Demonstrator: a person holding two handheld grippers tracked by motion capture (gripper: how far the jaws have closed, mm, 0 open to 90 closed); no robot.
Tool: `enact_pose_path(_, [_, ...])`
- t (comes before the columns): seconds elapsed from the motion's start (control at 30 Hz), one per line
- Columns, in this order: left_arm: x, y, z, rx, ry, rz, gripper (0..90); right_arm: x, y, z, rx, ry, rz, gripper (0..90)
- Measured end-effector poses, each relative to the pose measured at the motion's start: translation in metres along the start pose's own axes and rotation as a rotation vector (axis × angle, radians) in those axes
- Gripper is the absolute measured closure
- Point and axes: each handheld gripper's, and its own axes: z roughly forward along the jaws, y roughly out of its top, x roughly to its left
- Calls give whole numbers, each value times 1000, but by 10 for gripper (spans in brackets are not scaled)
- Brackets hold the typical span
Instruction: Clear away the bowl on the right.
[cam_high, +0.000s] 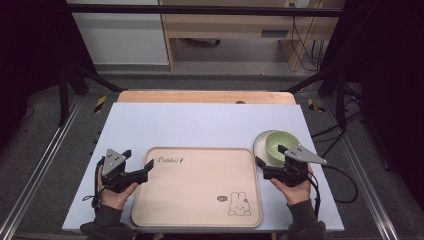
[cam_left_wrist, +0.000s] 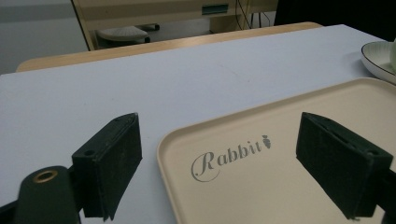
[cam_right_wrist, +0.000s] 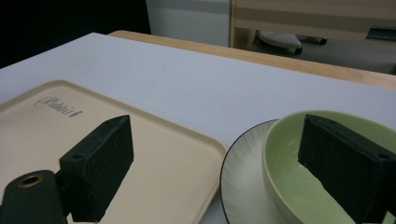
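Fingers: both pairs released, jaws spread wide, nothing between them.

Left gripper: held in the person's left hand at the near left of the table. In the left gripper view its fingers straddle the far left corner of the tray, one jaw over the bare tabletop, the other over the tray's surface.

Right gripper: held in the right hand at the near right. In the right gripper view one jaw stands over the tray's right edge, the other over the bowl.

Containers:
- Tray, beige, rectangular, rounded corners, lying flat between the two grippers; nothing on it. Printed "Rabbit" lettering at its far left corner, rabbit drawing at its near right.
- Bowl, pale green, empty, seated on a white plate with a dark rim, just beside the tray's far right corner.
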Motion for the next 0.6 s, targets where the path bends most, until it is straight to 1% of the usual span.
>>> enact_pose_path(0.07, [0, 0, 0, 3, -1, 2, 139, -2, 0, -1, 2, -8, -4, 103])
enact_pose_path(0.23, [-1, 0, 1, 4, 0, 5, 139, -4, 1, -3, 10, -16, 6, 105])
enact_pose_path(0.43, [0, -1, 1, 7, 0, 1, 139, -7, 2, -5, 7, -31, -1, 108])
enact_pose_path(0.6, [-1, -1, 2, 11, -1, 7, 139, -8, 3, -6, 5, -44, 5, 108])
